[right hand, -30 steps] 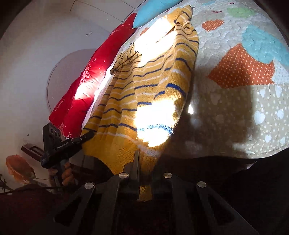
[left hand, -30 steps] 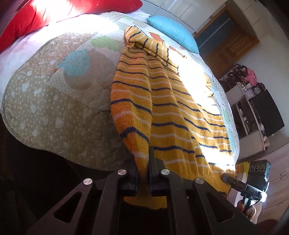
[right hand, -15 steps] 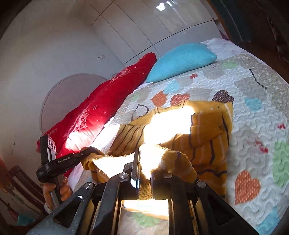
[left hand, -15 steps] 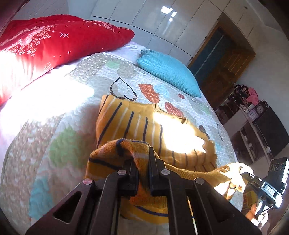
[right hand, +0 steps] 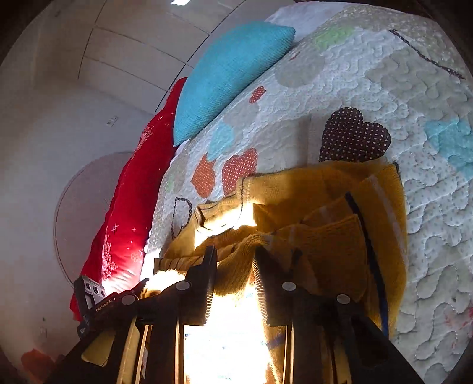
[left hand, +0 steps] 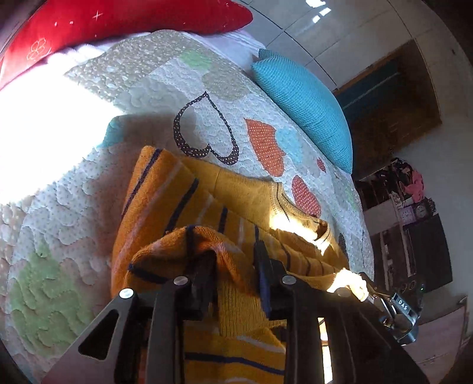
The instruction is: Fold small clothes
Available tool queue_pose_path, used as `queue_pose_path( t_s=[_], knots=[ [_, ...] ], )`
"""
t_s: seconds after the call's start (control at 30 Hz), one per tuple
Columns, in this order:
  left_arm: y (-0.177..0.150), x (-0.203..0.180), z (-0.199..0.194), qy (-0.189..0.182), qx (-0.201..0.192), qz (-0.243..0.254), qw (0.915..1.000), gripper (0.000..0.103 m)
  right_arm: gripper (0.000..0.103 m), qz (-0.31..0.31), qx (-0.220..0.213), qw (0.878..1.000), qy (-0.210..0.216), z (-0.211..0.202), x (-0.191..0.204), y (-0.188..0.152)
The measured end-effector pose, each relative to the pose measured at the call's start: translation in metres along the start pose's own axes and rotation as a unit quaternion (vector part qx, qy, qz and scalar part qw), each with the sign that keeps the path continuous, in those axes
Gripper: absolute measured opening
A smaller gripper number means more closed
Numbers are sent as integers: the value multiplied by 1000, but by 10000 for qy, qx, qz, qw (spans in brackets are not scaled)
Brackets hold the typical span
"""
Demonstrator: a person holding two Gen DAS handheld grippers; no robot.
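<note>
Mustard-yellow knitted sweater with navy and pale stripes [left hand: 189, 206] lies doubled over on the quilted heart-patchwork bedspread [left hand: 88, 183] of the bed, its hem bunched at both claws. The left claw [left hand: 235, 274] has just been opening; its jaws stand narrowly apart with knit draped between them, not pinched. The right claw [right hand: 235, 265] likewise has just parted, fabric loose in its gap. "GenRobot.AI" reads on the left tool's body. A turquoise cushion [left hand: 307, 103] and red pillow [left hand: 118, 17] sit against white panelled wardrobes [left hand: 340, 32].
</note>
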State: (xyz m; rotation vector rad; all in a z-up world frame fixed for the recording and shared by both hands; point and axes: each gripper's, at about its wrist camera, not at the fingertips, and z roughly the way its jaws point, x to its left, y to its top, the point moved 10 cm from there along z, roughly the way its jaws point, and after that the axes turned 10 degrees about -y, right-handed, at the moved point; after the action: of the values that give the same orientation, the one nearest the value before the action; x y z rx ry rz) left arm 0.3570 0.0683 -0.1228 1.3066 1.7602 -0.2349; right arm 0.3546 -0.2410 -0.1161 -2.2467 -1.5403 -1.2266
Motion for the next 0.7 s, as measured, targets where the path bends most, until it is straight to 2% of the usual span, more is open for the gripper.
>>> queue_pose_path(
  t_s=[0.07,0.13,0.17,0.2,0.23,0.33,0.4,0.5,0.6,0.7],
  knots=[
    [7,4,5,-218,-13,-303,9993,38,41,358,10,9992,171,8,-6,10],
    [16,5,4,-517,-154,-601,9967,53,53,652,-133,9975,245,8,-11,19],
    [21,6,2,-617,-269,-746,9949,58,62,776,-216,9963,297,7,-14,25],
    [26,8,-1,-665,-387,-856,9934,65,66,874,-291,9954,258,6,-17,29],
    [30,10,-3,-665,-455,-919,9925,66,66,918,-354,9951,127,6,-22,33],
    [38,17,-9,-382,-473,-876,9943,66,66,808,-408,9956,-239,1,-29,42],
    [39,20,-17,-46,-458,-643,9969,66,66,593,-537,9958,-441,-15,-31,46],
    [30,24,-34,439,-397,-153,9981,71,67,-42,-626,9947,-813,-47,-28,36],
    [14,30,-51,704,-264,165,9970,71,67,-779,-457,9880,-1256,-72,-31,3],
    [-10,35,-67,906,-91,484,9947,71,67,-1410,-278,9782,-1498,-91,-34,-44]
  ],
)
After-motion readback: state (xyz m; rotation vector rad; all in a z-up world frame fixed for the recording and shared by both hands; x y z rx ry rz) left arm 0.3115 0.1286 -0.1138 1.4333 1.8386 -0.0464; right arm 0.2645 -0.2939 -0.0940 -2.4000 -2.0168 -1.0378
